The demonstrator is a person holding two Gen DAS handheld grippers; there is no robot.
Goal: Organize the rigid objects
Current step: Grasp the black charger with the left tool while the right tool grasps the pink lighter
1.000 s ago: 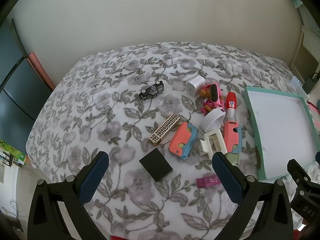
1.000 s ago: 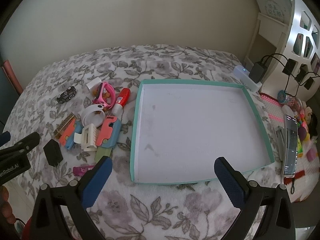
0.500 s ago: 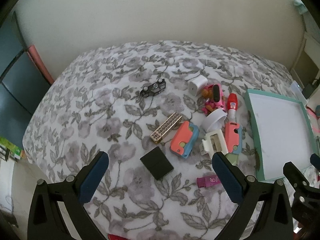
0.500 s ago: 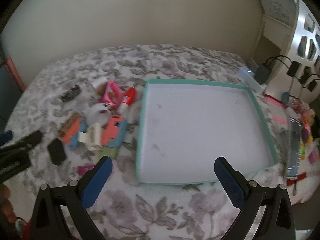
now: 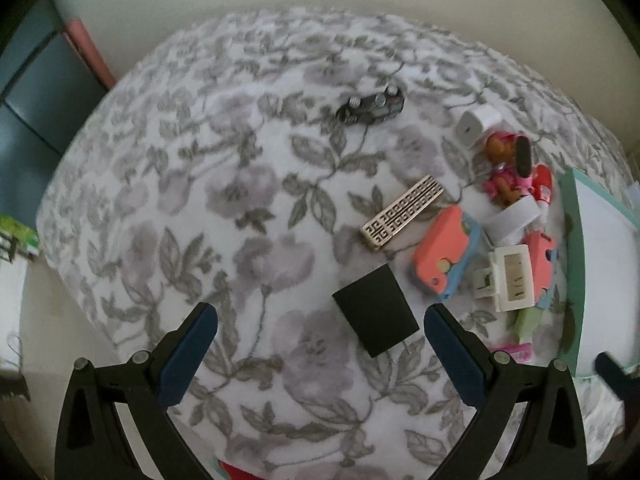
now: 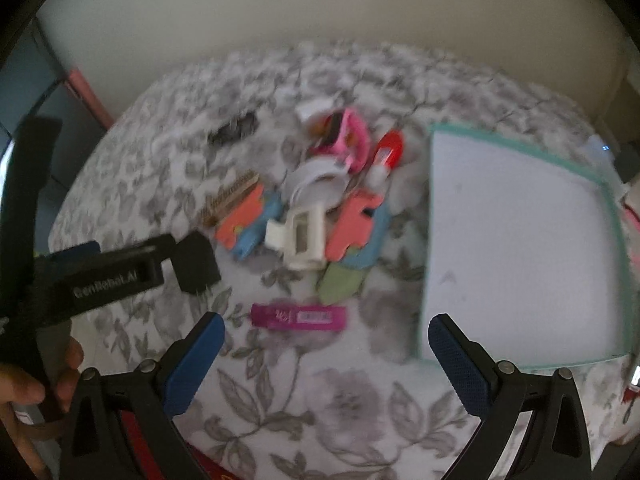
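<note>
My left gripper (image 5: pixel 320 344) hung over the bed (image 5: pixel 224 208) w/ its jaws released and wide, nothing between them. The black square box (image 5: pixel 375 314) lay flat on the flowery cover just in front of that gap, a bit to the right side. Past it lay the gold patterned bar (image 5: pixel 403 217), and farther back the little black toy car (image 5: pixel 370 108), well apart from the rest.

The other toys sat in a pile to the right: 2 pink-and-blue cases (image 5: pixel 444 258), a white clip (image 5: pixel 506 276), a white ring (image 5: pixel 510 216), a white cube (image 5: pixel 476 124), a pink doll toy (image 5: pixel 508 170) and a red-capped tube (image 5: pixel 542 192). The pile lay beside the teal tray (image 5: pixel 574 248), not in it.

My right gripper (image 6: pixel 326 350) also had its jaws released, w/ nothing held. The pink stick (image 6: pixel 298 317) lay on the bed right in front of them, near the left pad. The tray's (image 6: pixel 614 216) white inside was at the right, and its near corner was by my right pad (image 6: pixel 460 364). This view was blurry, so small things were hard to tell. My left gripper's arm (image 6: pixel 108 276) showed at the left edge, next to the black box (image 6: pixel 196 262), and a hand (image 6: pixel 24 392) held it.
</note>
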